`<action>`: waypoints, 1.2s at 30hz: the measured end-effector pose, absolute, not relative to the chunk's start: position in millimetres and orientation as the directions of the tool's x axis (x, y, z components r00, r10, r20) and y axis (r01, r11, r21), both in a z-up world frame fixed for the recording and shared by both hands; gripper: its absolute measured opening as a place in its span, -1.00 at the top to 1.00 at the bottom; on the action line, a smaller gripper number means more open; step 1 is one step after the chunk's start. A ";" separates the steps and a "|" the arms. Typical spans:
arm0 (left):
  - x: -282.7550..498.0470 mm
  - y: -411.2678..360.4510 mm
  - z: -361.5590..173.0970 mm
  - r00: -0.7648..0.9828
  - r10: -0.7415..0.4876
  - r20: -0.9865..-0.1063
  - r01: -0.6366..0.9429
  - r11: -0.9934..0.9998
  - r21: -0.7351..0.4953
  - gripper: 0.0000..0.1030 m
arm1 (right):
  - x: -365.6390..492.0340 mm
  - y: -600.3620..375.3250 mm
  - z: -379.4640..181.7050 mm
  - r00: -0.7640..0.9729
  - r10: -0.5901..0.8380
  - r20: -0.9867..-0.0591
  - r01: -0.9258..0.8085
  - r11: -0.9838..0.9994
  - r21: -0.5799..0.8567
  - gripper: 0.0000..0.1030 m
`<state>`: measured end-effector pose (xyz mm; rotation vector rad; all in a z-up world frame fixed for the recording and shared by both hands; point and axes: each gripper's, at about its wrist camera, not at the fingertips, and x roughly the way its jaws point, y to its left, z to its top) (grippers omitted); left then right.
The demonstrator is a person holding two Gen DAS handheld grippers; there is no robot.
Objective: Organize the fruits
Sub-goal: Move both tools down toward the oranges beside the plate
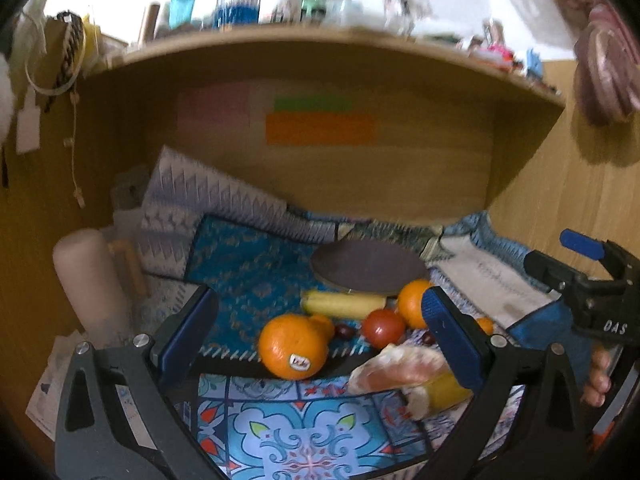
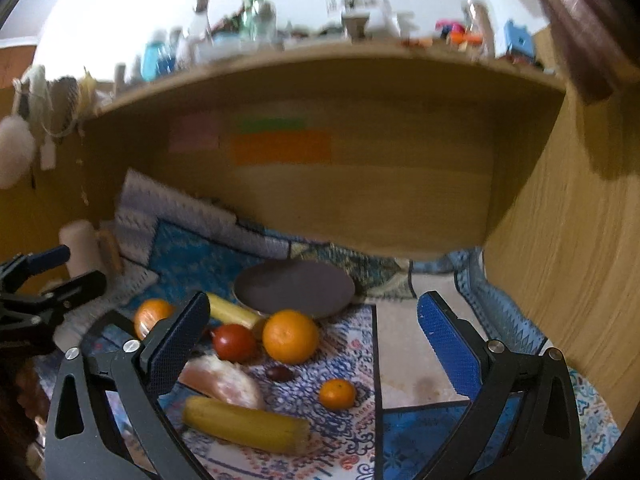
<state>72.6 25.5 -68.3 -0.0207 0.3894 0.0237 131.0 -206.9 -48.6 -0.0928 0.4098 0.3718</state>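
Hovering wide open and empty, the left gripper (image 1: 320, 332) and right gripper (image 2: 316, 336) face round oranges (image 2: 291, 336) beside a dark round plate (image 2: 296, 288).

- Both my views are strongly fisheye: the shelf (image 1: 320, 46) edge bows into an arc and black vignette fills the corners.
- The brightest area is the white wall (image 2: 120, 12) above the shelf, washed out almost to glare; light seems to come from up there.
- Under the shelf the wooden back panel (image 1: 360, 168) sits in dim, warm shadow.
- Bottles on the shelf are smeared by motion blur, and the coloured paper notes (image 2: 280, 146) have soft edges.
- The big orange (image 1: 294, 346) nearest my left view is fairly sharp, its sticker readable as a shape only.
- A dark shadow falls on the right side wall (image 2: 608, 168).
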 end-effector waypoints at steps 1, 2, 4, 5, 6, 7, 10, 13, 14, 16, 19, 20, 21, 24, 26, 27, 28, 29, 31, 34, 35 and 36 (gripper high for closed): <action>76.2 28.2 -72.1 0.919 0.022 -0.394 -0.031 0.999 -0.016 -0.99 | 136.0 -207.1 -52.8 0.841 0.335 -0.425 -0.375 0.927 -0.013 -0.88; 81.2 30.9 -76.5 0.912 0.028 -0.408 -0.037 0.999 -0.014 -0.98 | 139.2 -207.0 -55.8 0.831 0.332 -0.447 -0.377 0.926 -0.013 -0.83; 91.5 37.7 -85.5 0.895 0.033 -0.445 -0.046 0.999 -0.018 -0.93 | 150.7 -207.0 -64.3 0.802 0.336 -0.494 -0.389 0.921 -0.005 -0.67; 97.4 42.0 -89.9 0.884 0.032 -0.466 -0.050 0.998 -0.026 -0.88 | 158.4 -207.6 -69.0 0.782 0.342 -0.521 -0.397 0.918 0.006 -0.65; 101.9 45.1 -93.0 0.875 0.029 -0.483 -0.052 0.998 -0.034 -0.86 | 163.8 -208.5 -72.6 0.767 0.346 -0.540 -0.402 0.916 0.016 -0.60; 107.9 49.1 -97.4 0.865 0.022 -0.502 -0.052 0.998 -0.045 -0.84 | 168.7 -208.2 -75.0 0.753 0.349 -0.558 -0.407 0.913 0.022 -0.53; 123.4 57.1 -108.5 0.835 0.011 -0.551 -0.058 0.996 -0.068 -0.84 | 180.1 -204.9 -81.1 0.730 0.344 -0.591 -0.414 0.910 0.020 -0.47; 135.5 60.7 -117.6 0.809 0.007 -0.587 -0.058 0.996 -0.069 -0.84 | 189.3 -198.3 -84.6 0.703 0.350 -0.619 -0.436 0.900 0.015 -0.47; 139.3 61.5 -120.2 0.801 0.006 -0.598 -0.057 0.996 -0.067 -0.84 | 193.5 -195.9 -86.2 0.689 0.353 -0.633 -0.445 0.895 0.015 -0.47; 145.8 61.6 -124.4 0.788 0.006 -0.615 -0.054 0.997 -0.059 -0.84 | 203.3 -191.0 -90.8 0.660 0.362 -0.658 -0.466 0.884 0.019 -0.47; 154.7 61.7 -130.7 0.774 0.008 -0.633 -0.058 0.997 -0.058 -0.84 | 218.5 -185.0 -98.6 0.614 0.366 -0.699 -0.492 0.870 0.023 -0.47; 158.1 61.4 -133.2 0.768 0.004 -0.641 -0.056 0.997 -0.061 -0.83 | 222.1 -183.3 -100.0 0.601 0.371 -0.708 -0.499 0.866 0.030 -0.47; 160.5 60.4 -135.7 0.762 -0.001 -0.647 -0.053 0.997 -0.063 -0.81 | 228.0 -181.6 -102.8 0.576 0.383 -0.723 -0.511 0.858 0.047 -0.47; 167.3 56.7 -142.5 0.742 -0.014 -0.670 -0.038 0.997 -0.062 -0.71 | 239.3 -175.6 -108.1 0.528 0.399 -0.750 -0.530 0.844 0.076 -0.47; 170.7 54.2 -145.8 0.733 -0.021 -0.679 -0.027 0.998 -0.060 -0.66 | 245.5 -169.5 -111.7 0.503 0.402 -0.765 -0.543 0.835 0.082 -0.47; 171.9 52.6 -147.2 0.731 -0.019 -0.682 -0.024 0.998 -0.053 -0.65 | 247.3 -166.8 -113.8 0.495 0.399 -0.772 -0.549 0.832 0.078 -0.47; 172.7 51.3 -148.6 0.729 -0.016 -0.684 -0.021 0.999 -0.046 -0.59 | 248.6 -164.4 -115.3 0.489 0.398 -0.776 -0.554 0.829 0.076 -0.47; 174.4 50.2 -150.2 0.725 -0.016 -0.688 -0.018 0.999 -0.042 -0.53 | 250.0 -161.8 -117.4 0.480 0.398 -0.782 -0.561 0.824 0.076 -0.47; 177.0 48.9 -152.8 0.718 -0.019 -0.696 -0.014 0.999 -0.042 -0.49 | 253.2 -157.4 -121.4 0.465 0.389 -0.795 -0.569 0.819 0.068 -0.47; 177.9 49.4 -153.2 0.720 -0.024 -0.693 -0.009 0.999 -0.043 -0.48 | 257.2 -154.4 -126.4 0.443 0.388 -0.809 -0.575 0.815 0.075 -0.43; 177.7 49.6 -153.6 0.723 -0.026 -0.690 -0.008 0.999 -0.045 -0.45 | 259.0 -153.3 -128.4 0.435 0.385 -0.814 -0.576 0.814 0.077 -0.43; 177.8 49.9 -153.6 0.724 -0.023 -0.690 -0.009 0.999 -0.042 -0.42 | 260.9 -151.9 -132.0 0.421 0.380 -0.823 -0.577 0.813 0.080 -0.42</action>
